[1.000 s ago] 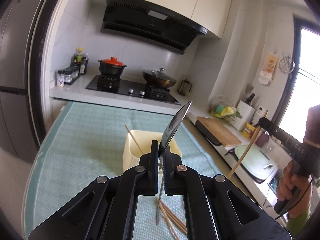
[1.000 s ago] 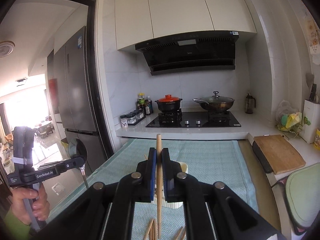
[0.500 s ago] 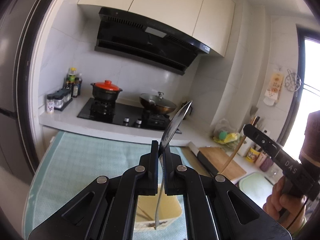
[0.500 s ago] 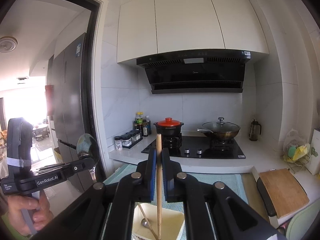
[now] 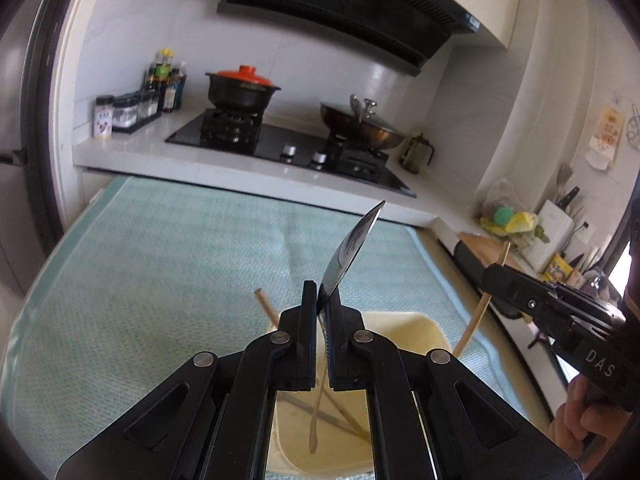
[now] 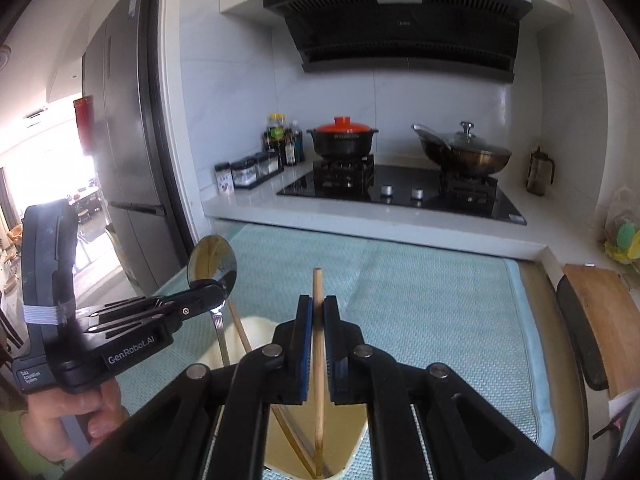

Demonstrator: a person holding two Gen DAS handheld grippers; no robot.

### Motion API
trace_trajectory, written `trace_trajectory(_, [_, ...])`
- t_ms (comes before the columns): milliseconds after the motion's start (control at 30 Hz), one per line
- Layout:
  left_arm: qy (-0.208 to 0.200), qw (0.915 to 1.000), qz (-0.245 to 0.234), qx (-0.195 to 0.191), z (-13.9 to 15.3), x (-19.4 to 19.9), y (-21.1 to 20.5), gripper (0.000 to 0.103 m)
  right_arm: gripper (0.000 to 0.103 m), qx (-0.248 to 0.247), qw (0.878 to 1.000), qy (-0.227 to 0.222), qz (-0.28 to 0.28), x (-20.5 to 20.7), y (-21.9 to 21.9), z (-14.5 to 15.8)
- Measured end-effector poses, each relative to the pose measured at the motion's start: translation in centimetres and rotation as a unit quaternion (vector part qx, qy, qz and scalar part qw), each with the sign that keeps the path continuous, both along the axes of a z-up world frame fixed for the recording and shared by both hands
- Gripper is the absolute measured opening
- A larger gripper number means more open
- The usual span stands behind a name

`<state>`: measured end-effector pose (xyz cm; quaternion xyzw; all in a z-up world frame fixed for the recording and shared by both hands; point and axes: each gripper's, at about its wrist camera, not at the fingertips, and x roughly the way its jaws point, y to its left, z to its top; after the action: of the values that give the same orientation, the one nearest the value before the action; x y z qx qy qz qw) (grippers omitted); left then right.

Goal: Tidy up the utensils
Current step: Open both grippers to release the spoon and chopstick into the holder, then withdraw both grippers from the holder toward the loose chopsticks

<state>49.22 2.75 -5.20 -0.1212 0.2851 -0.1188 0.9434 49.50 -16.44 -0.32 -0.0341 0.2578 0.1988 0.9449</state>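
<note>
"GenRobot.AI" is printed on the left hand-held gripper [image 6: 216,300], which grasps a shiny metal spoon [image 5: 352,254]. The right hand-held gripper [image 6: 318,346] grasps a wooden chopstick [image 6: 318,360] above the cream container [image 5: 404,326].

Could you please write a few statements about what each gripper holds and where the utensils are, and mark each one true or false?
1. The left gripper is shut on the spoon. True.
2. The spoon's bowl points down into the cream holder. False: the bowl is up, and the handle end hangs down inside the holder.
3. The right gripper grips a chopstick between its fingers. True.
4. The cream holder is empty. False: another chopstick already leans inside it.
5. The holder stands on the stove. False: it stands on the light teal mat.
</note>
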Motion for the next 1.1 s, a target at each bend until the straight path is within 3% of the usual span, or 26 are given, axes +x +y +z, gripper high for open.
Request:
trace_trajectory(133, [0.019, 0.9998, 0.003, 0.002, -1.9, 1.0, -0.3, 0.001, 0.006, 0.004, 1.0, 0.025, -0.009, 1.8, -0.3, -1.9])
trace_trajectory(267, [0.042, 0.9991, 0.006, 0.002, -3.2, 1.7, -0.5, 0.003, 0.008, 0.043, 0.996, 0.07, -0.021, 4.1, -1.2, -2.4])
trace_trajectory(433, [0.049, 0.9988, 0.004, -0.005, -3.1, 2.0, -0.6, 0.008, 0.008, 0.051, 0.992, 0.113, -0.039, 5.5, -1.9, -4.1])
trace_trajectory(467, [0.048, 0.9988, 0.004, -0.003, -2.9, 1.9, -0.5, 0.013, 0.015, 0.051, 0.991, 0.114, -0.043, 5.3, -2.0, -4.1])
trace_trajectory(500, [0.046, 0.9989, 0.005, -0.002, -2.6, 1.8, -0.4, 0.017, 0.029, 0.052, 0.991, 0.113, -0.046, 5.2, -2.2, -4.0])
trace_trajectory(567, [0.039, 0.9992, 0.01, -0.006, -1.8, 1.3, 0.1, 0.032, 0.04, 0.056, 0.992, 0.101, -0.049, 4.4, -2.6, -3.2])
trace_trajectory(733, [0.014, 0.9996, 0.015, -0.02, 1.3, -1.5, 1.9, 0.041, 0.041, 0.043, 0.997, 0.056, -0.044, 0.8, -3.2, 0.9])
trace_trajectory(867, [-0.015, 0.9995, 0.014, -0.023, 3.7, -6.5, 3.8, 0.067, 0.049, 0.044, 0.999, 0.015, -0.027, -4.7, -4.3, 4.7])
trace_trajectory(1100, [-0.02, 0.9998, -0.005, 0.002, 4.3, -16.7, 5.9, 0.075, 0.052, 0.062, 0.998, -0.013, -0.004, -16.3, -7.0, 6.6])
